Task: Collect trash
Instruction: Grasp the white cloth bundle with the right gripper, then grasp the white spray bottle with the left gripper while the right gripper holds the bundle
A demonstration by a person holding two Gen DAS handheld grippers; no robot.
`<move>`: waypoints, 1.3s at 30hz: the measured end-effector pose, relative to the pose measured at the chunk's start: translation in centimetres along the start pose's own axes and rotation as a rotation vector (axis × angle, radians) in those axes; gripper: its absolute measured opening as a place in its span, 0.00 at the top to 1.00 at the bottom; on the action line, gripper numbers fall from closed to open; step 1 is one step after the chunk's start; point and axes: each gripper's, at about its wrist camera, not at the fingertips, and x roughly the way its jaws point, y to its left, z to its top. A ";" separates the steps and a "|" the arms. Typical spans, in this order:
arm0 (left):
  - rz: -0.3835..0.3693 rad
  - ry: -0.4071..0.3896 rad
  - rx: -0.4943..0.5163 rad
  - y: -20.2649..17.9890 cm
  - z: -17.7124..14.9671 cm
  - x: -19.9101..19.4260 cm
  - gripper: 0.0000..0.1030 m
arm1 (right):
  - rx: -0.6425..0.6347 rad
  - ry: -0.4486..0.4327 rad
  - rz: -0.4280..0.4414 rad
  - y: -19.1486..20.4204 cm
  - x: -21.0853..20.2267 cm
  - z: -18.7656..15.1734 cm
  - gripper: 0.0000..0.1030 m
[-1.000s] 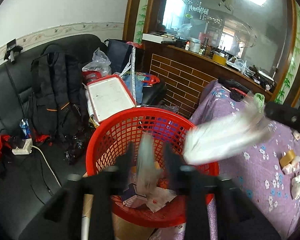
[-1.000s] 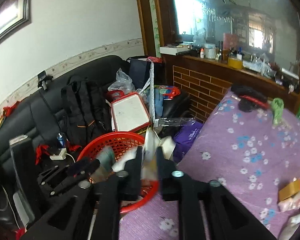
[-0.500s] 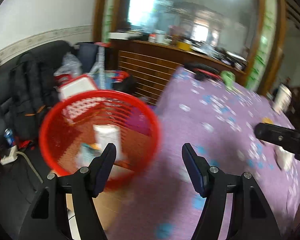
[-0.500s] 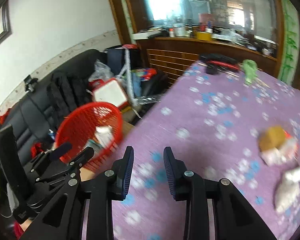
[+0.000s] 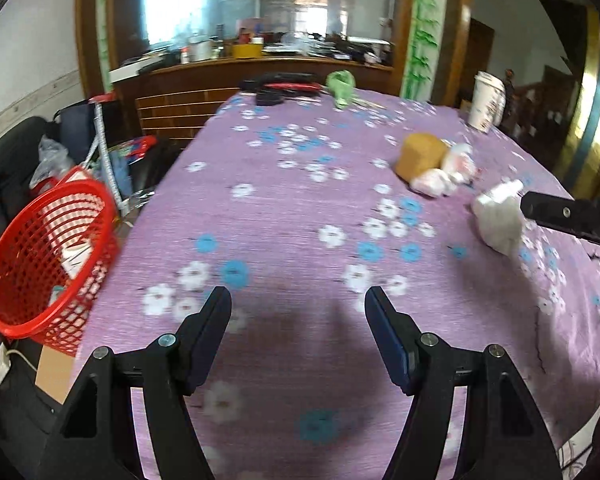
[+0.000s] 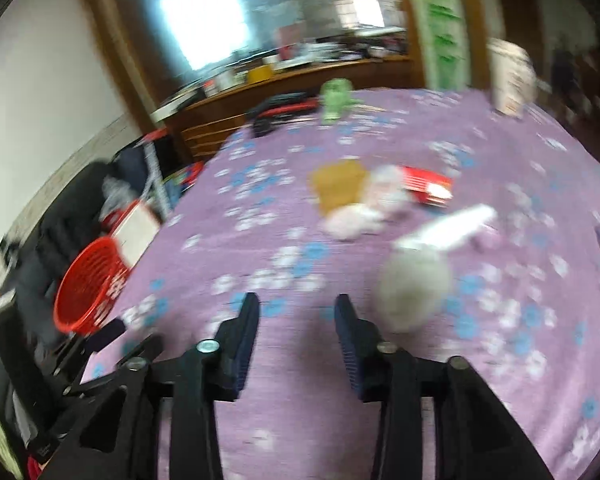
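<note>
My left gripper (image 5: 298, 300) hangs open over the purple flowered tablecloth (image 5: 284, 208) with nothing between its fingers. My right gripper (image 6: 296, 306) is over the same cloth, its jaws opening and empty. A crumpled white wad (image 6: 414, 288) lies just right of the right gripper's fingers, and the same white wad (image 5: 498, 220) shows at the right in the left wrist view. Farther back lie a tan box (image 5: 418, 156) (image 6: 338, 186), pinkish crumpled wrappers (image 5: 444, 176) (image 6: 364, 208), a red packet (image 6: 426, 186) and a white strip (image 6: 456, 224). The red trash basket (image 5: 40, 256) (image 6: 86, 292) stands off the table's left edge, with trash inside.
A paper cup (image 5: 486, 100) stands at the table's far right. A green bag (image 5: 340, 84) and black-and-red items (image 5: 284, 88) lie at the far edge. A black sofa with bags (image 5: 16, 160) sits to the left, a wooden counter (image 5: 220, 76) behind.
Both grippers dropped their trash into the red basket, then swung right from the basket to above the table. Both sets of jaws stand wider than before and are empty.
</note>
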 end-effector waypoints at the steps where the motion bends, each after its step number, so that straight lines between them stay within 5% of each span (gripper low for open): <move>1: -0.003 0.004 0.009 -0.6 0.1 0.1 0.34 | 0.029 -0.002 -0.001 -1.1 -0.1 0.1 0.53; 7: -0.011 0.018 0.055 -3.4 0.3 0.3 0.33 | 0.127 0.015 -0.020 -5.5 1.1 0.6 0.44; 17: -0.044 0.045 0.098 -5.8 1.8 1.0 0.33 | 0.111 0.059 -0.064 -5.9 5.3 1.2 0.37; 19: -0.045 0.047 0.107 -6.1 2.0 1.2 0.33 | 0.106 0.060 -0.067 -6.1 5.4 1.0 0.57; 22: -0.049 0.053 0.121 -6.8 2.5 1.4 0.33 | 0.131 0.058 -0.029 -6.9 4.6 0.8 0.64; 28: -0.073 0.043 0.200 -9.9 4.0 1.4 0.33 | 0.191 -0.014 0.030 -9.1 0.2 0.5 0.66; 39: -0.182 0.131 0.437 -19.9 8.1 7.1 0.33 | 0.252 -0.128 -0.026 -13.8 -5.7 -0.4 0.66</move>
